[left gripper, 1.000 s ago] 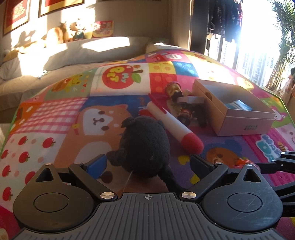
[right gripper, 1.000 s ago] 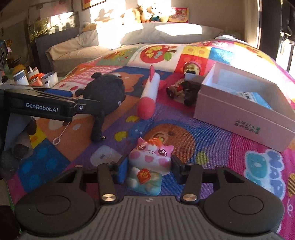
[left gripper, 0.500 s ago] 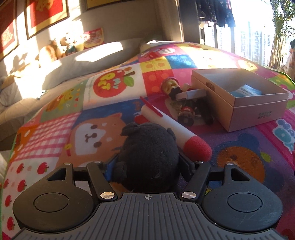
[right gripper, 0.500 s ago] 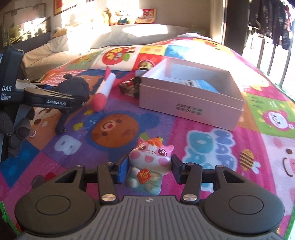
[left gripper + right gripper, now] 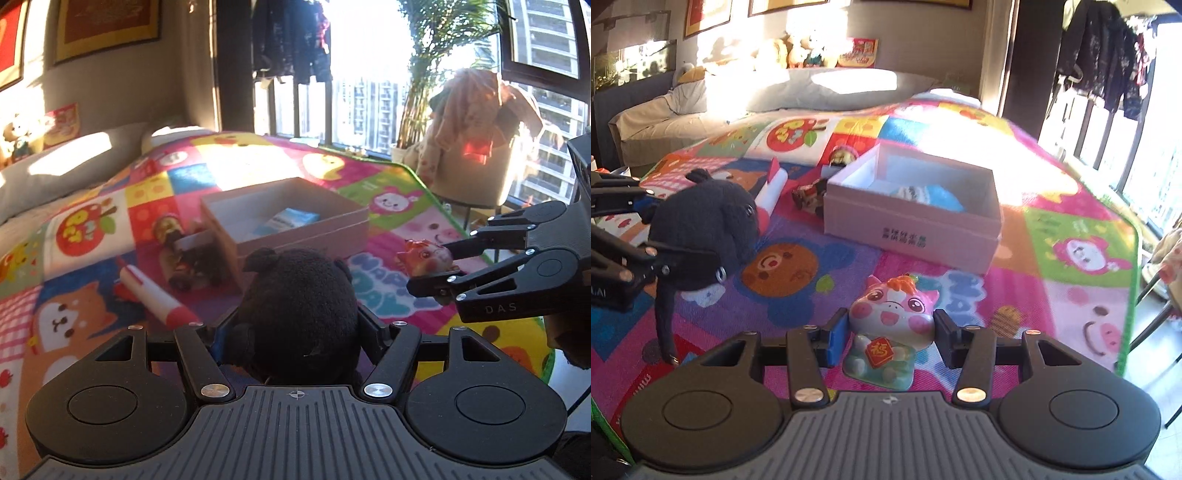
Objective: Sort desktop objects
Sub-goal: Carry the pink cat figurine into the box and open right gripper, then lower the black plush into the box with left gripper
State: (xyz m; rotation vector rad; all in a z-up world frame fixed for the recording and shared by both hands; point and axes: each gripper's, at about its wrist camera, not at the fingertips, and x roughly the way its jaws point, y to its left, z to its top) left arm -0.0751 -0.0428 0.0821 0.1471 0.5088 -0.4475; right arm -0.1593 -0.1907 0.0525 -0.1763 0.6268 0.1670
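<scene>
My left gripper is shut on a black plush toy, lifted off the colourful play mat. Seen from the right wrist, the same plush hangs at the left between the left gripper's fingers, its tail dangling. My right gripper is shut on a pink and white pig figurine, which also shows at the right of the left wrist view. An open pink cardboard box sits on the mat ahead of both, with a blue and white packet inside.
A white and red toy rocket and a small toy figure on a cart lie left of the box. Pillows and soft toys sit at the bed's head. The mat's right edge drops to the floor by a chair draped with clothes.
The left gripper closed on the black plush, lifted it and swung right toward the box. The right gripper carried the pig figurine up and toward the box too.
</scene>
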